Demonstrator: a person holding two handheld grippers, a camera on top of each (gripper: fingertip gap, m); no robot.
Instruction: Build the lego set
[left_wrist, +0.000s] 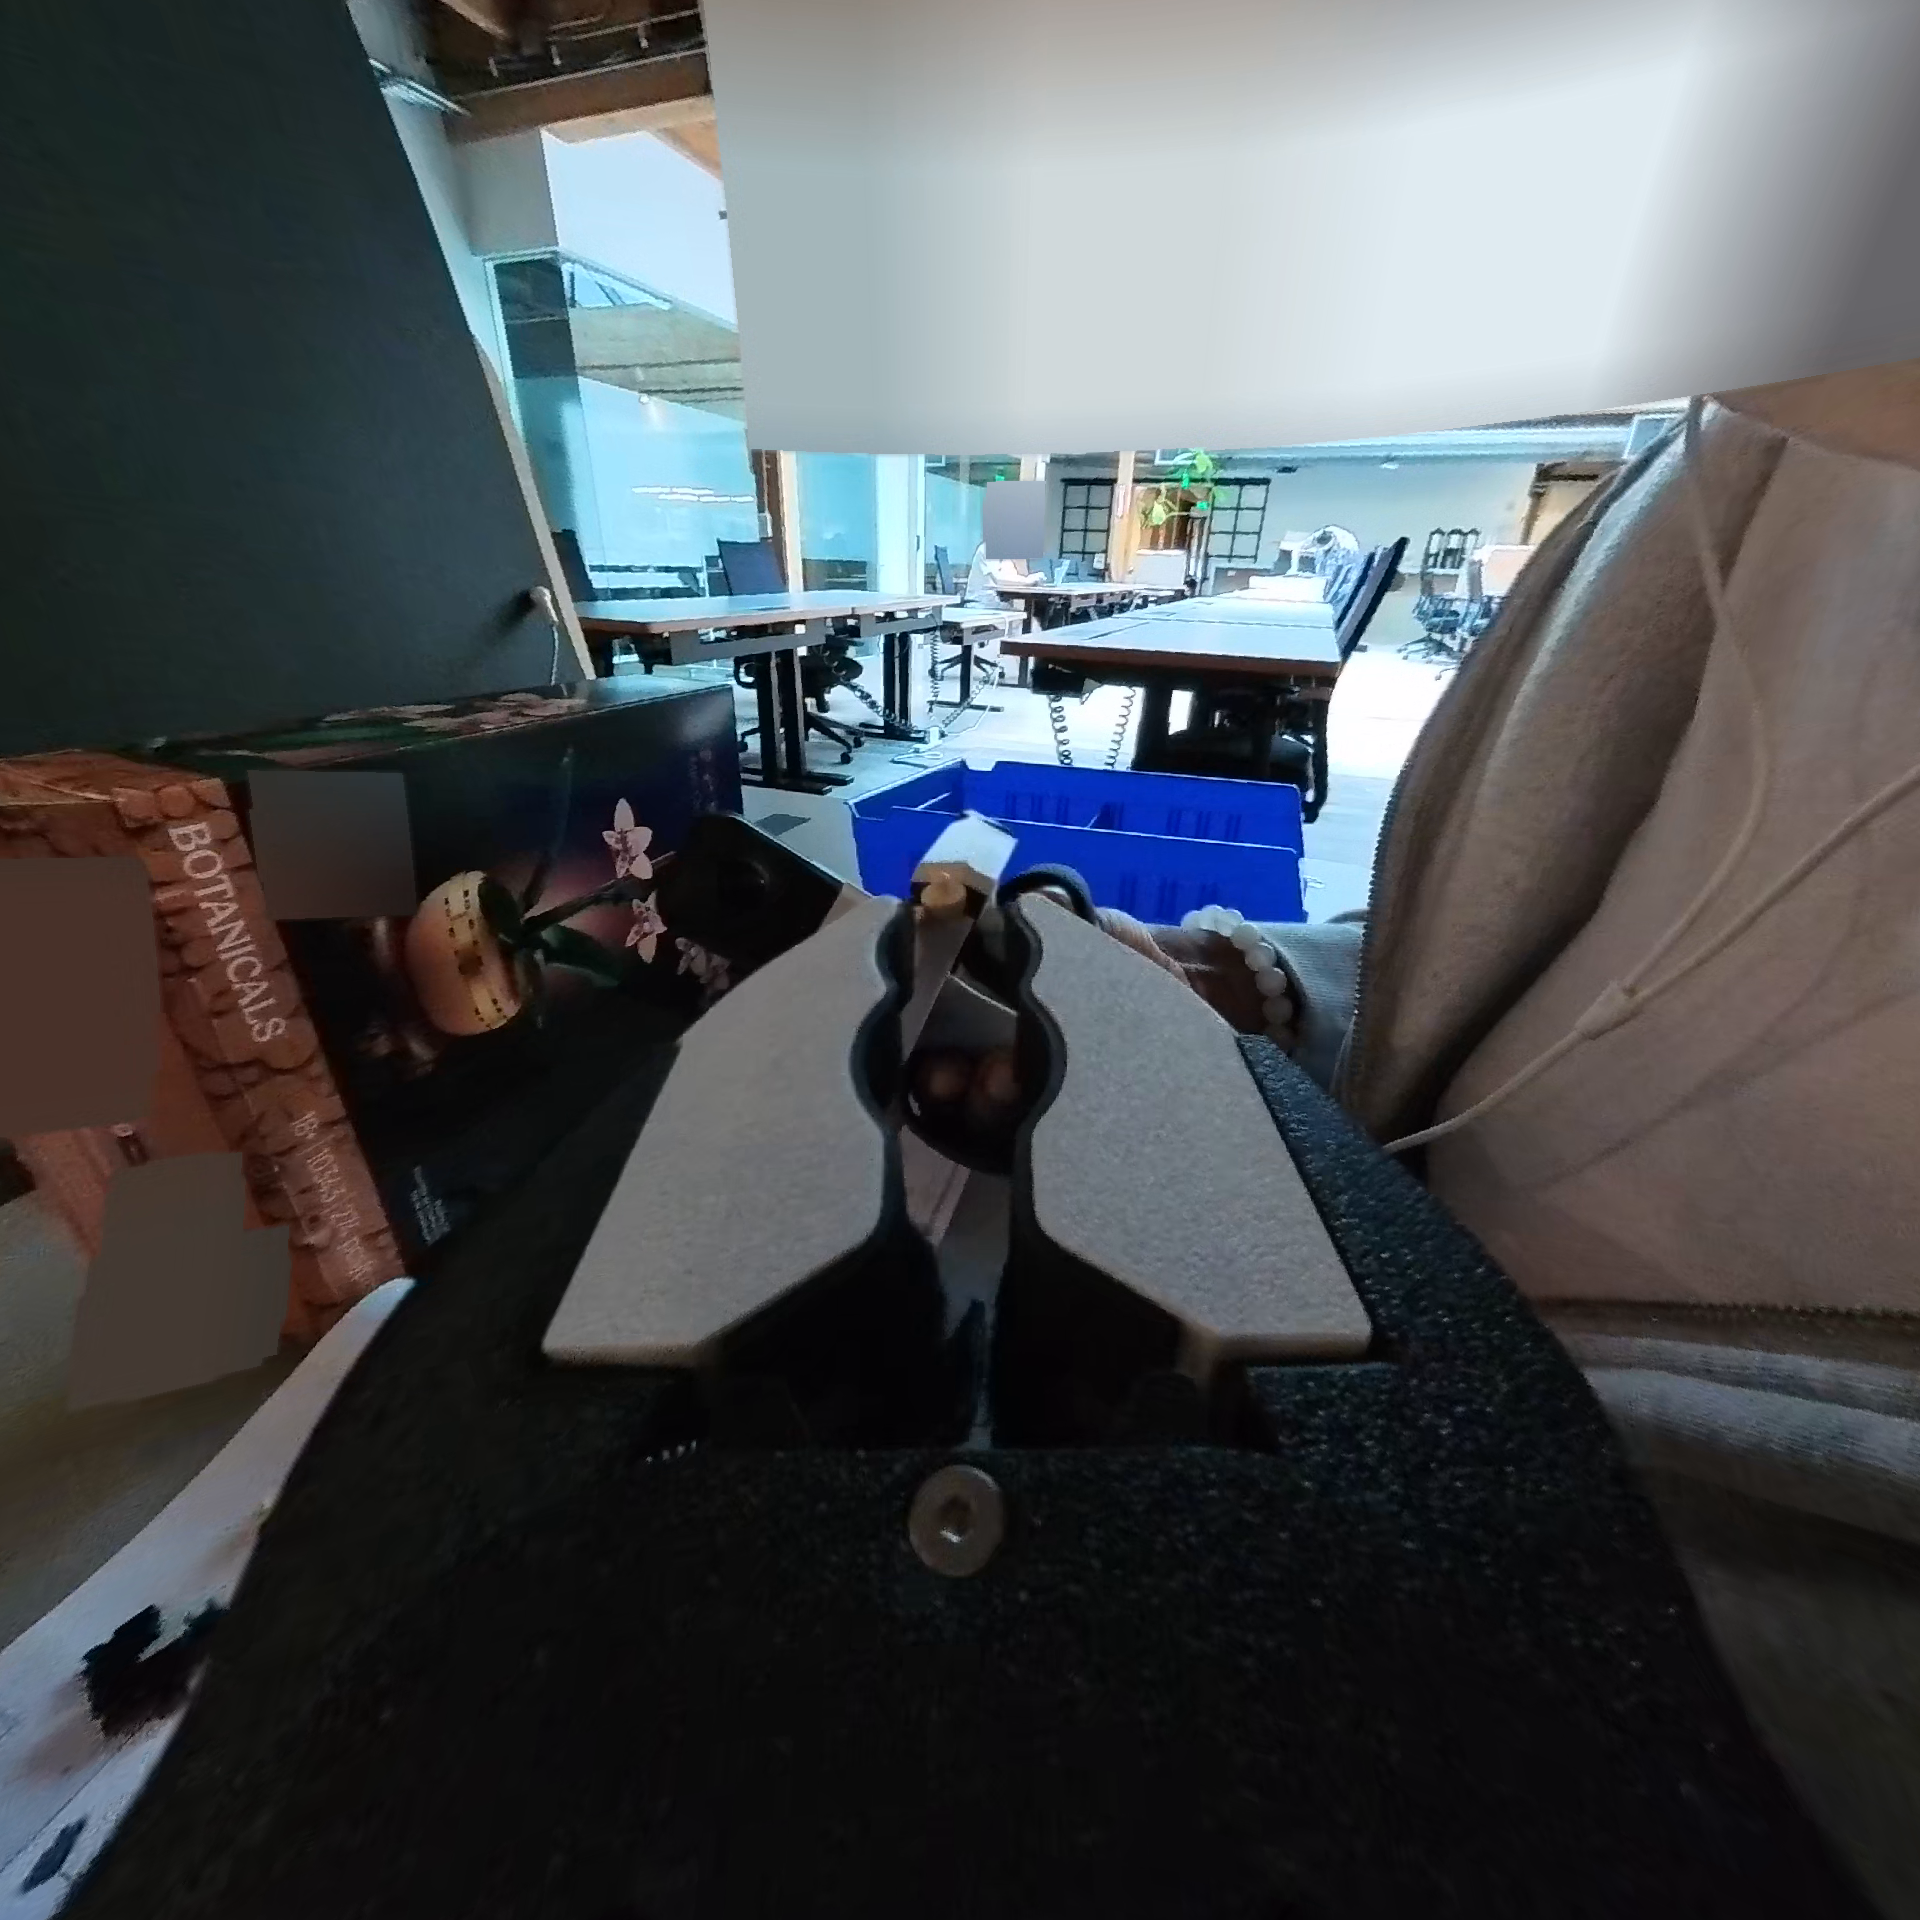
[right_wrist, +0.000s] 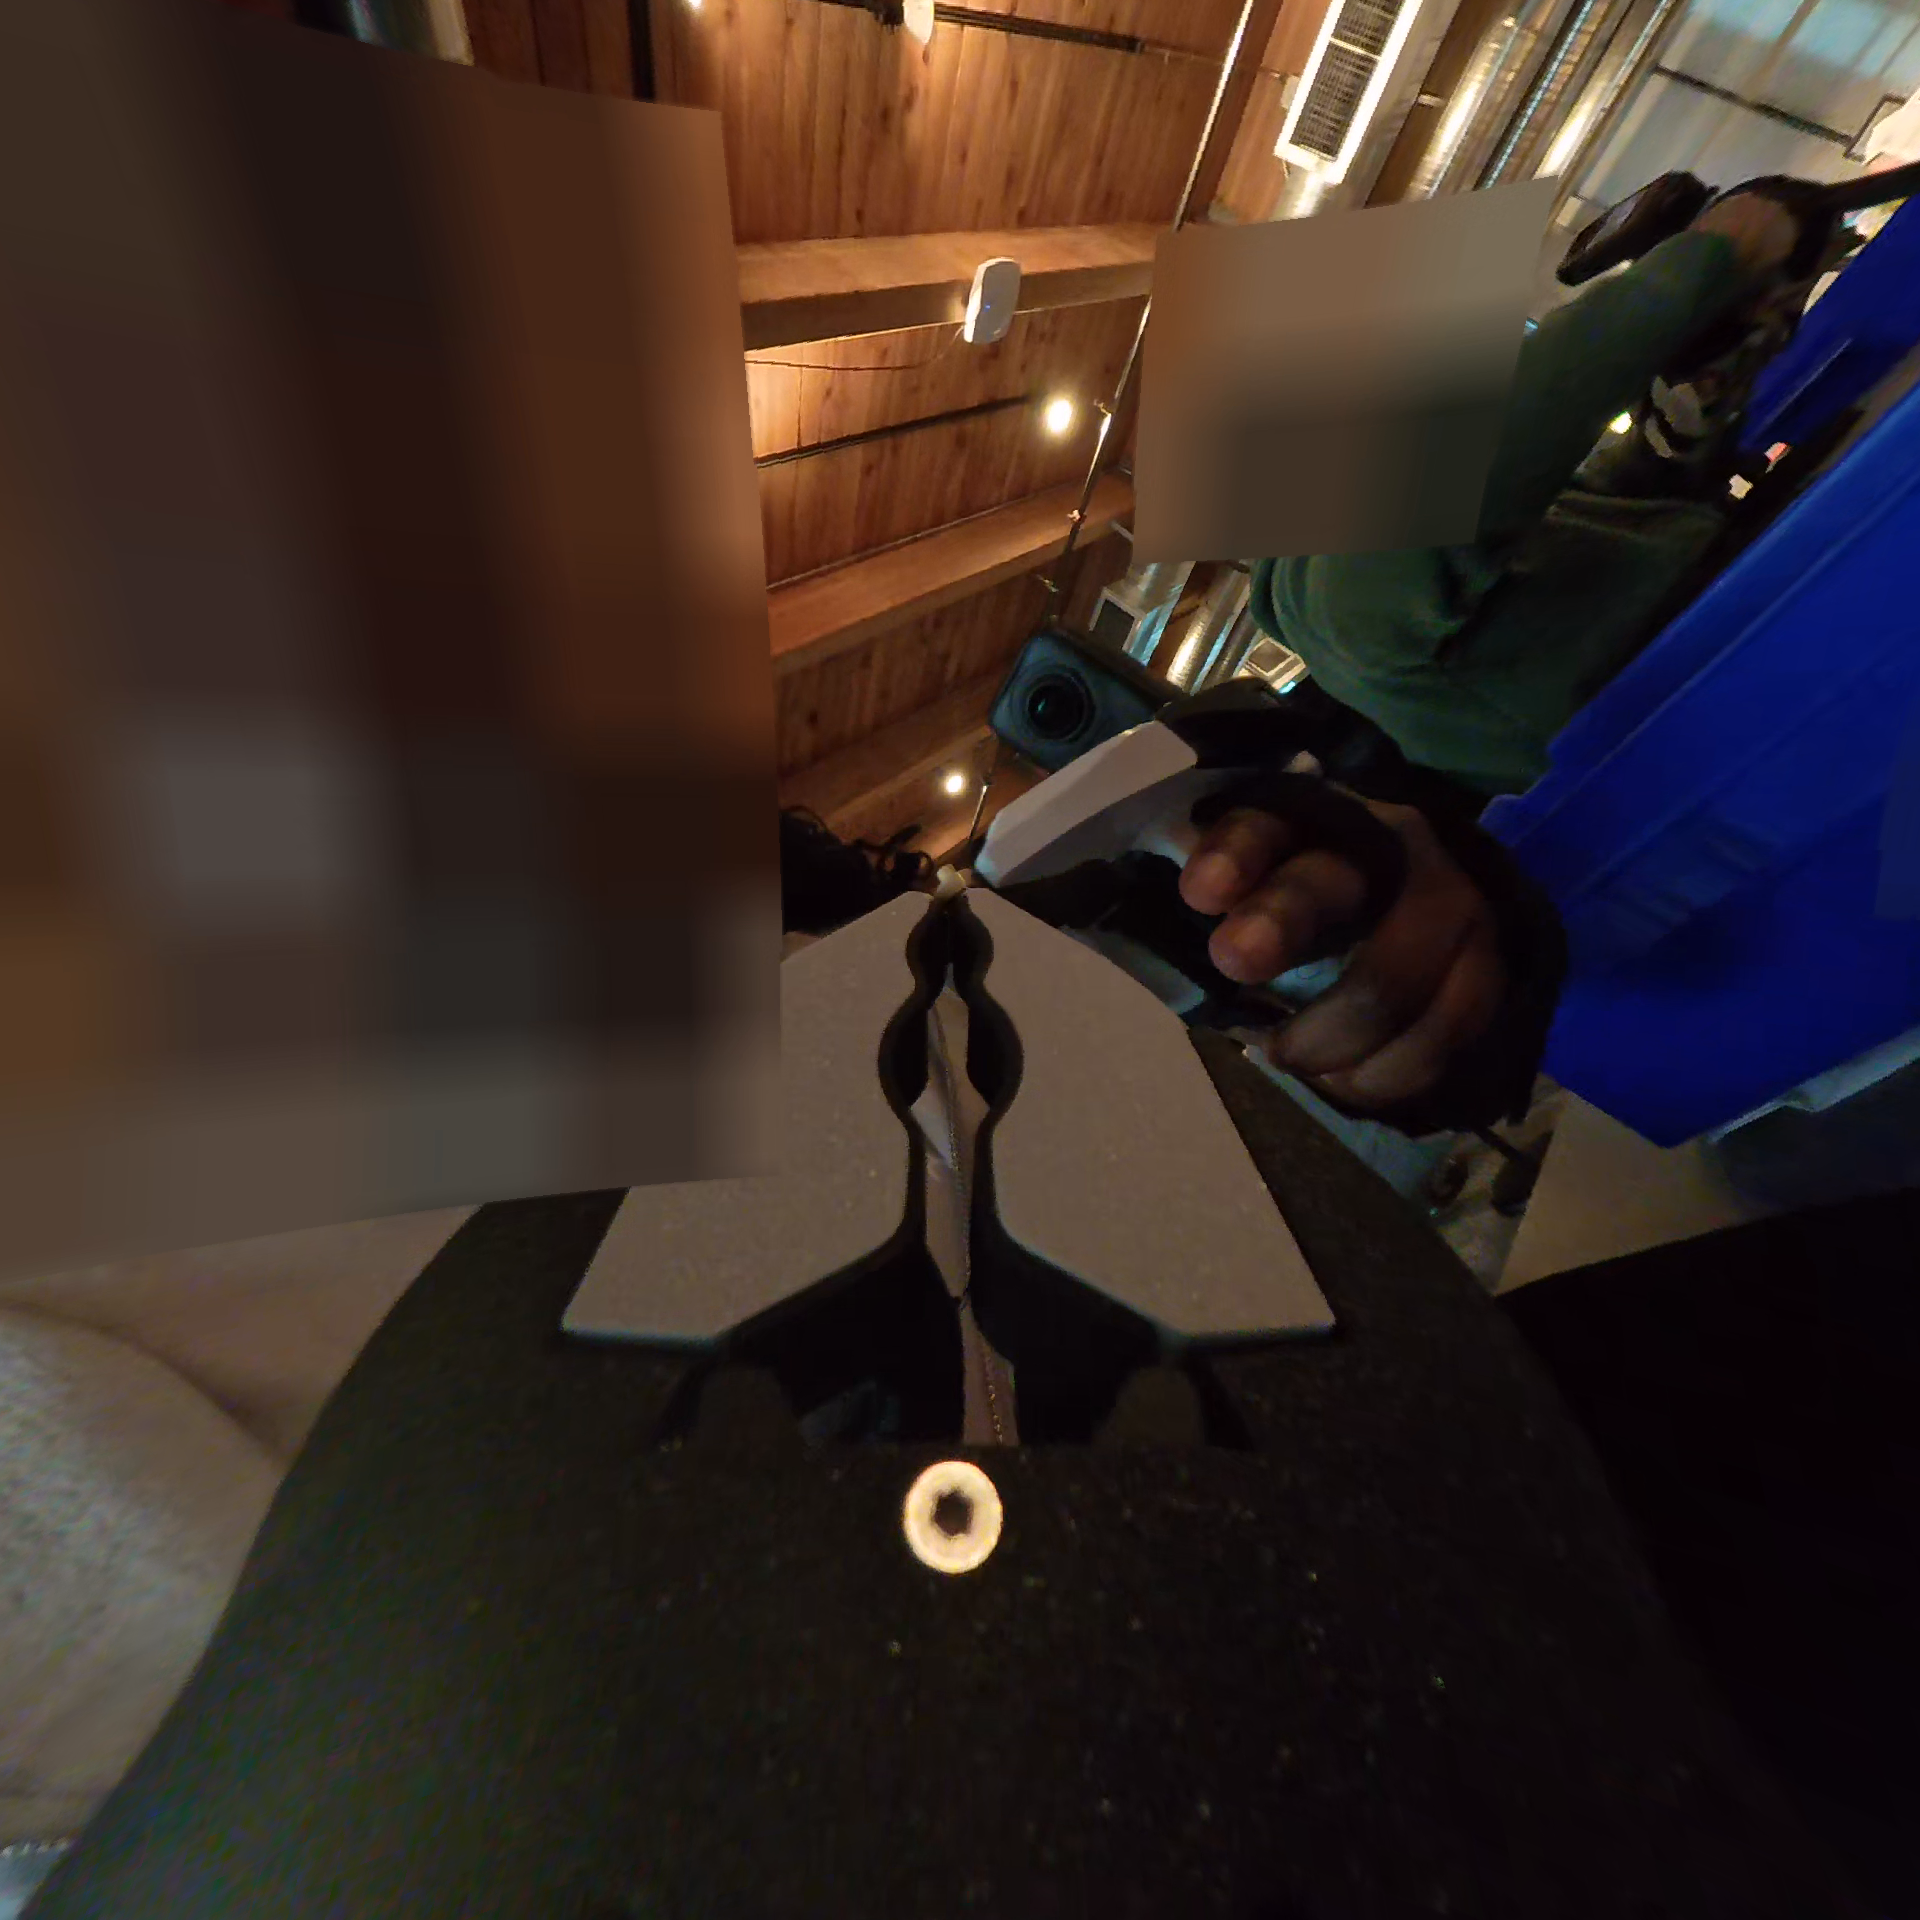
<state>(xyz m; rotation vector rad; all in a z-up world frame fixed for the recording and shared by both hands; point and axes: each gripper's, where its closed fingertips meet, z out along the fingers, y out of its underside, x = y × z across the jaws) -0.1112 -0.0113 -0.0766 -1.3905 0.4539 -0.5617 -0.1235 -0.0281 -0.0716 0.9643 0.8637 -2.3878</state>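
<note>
Left wrist view: brown-patterned cardboard box (left_wrist: 208, 914) at far left carries white lettering down its spine, partly cut off low down. Dark cardboard box printed with pink orchids (left_wrist: 582, 810) stands just beside it, with small pale print too blurred to read. No brand marks are readable on either gripper.

Left gripper (left_wrist: 956, 914): jaws narrowly apart. Small cream peg (left_wrist: 940, 894) sits at the tips, against the left pad. Can't tell whether the right pad touches it. A grey strip runs down through the gap under the peg and is hard to identify from this angle. Hand with white bead bracelet (left_wrist: 1236, 966) is just right of the tips, mostly hidden behind the finger. Blue plastic bin (left_wrist: 1143, 842) is beyond the tips, well apart. Beige zip hoodie (left_wrist: 1662, 831) fills the right edge. Rows of desks (left_wrist: 1174, 634) are far back.

Right wrist view is dim and tilted up at a wooden plank ceiling (right_wrist: 914, 156), with large parts masked. Right gripper (right_wrist: 948, 906): tips together, pinching the peg at its very end. The peg's base is hidden between the pads. The left gripper's grey tip comes in from the right and sits just beside the peg; contact is unclear. Its second finger is hidden. A hand (right_wrist: 1382, 935) wraps its black grip. The bin sits behind that hand, cut off at the right edge. A person in a green top (right_wrist: 1455, 644) is behind. A zipper line (right_wrist: 961, 1143) shows between the right gripper's fingers.
</note>
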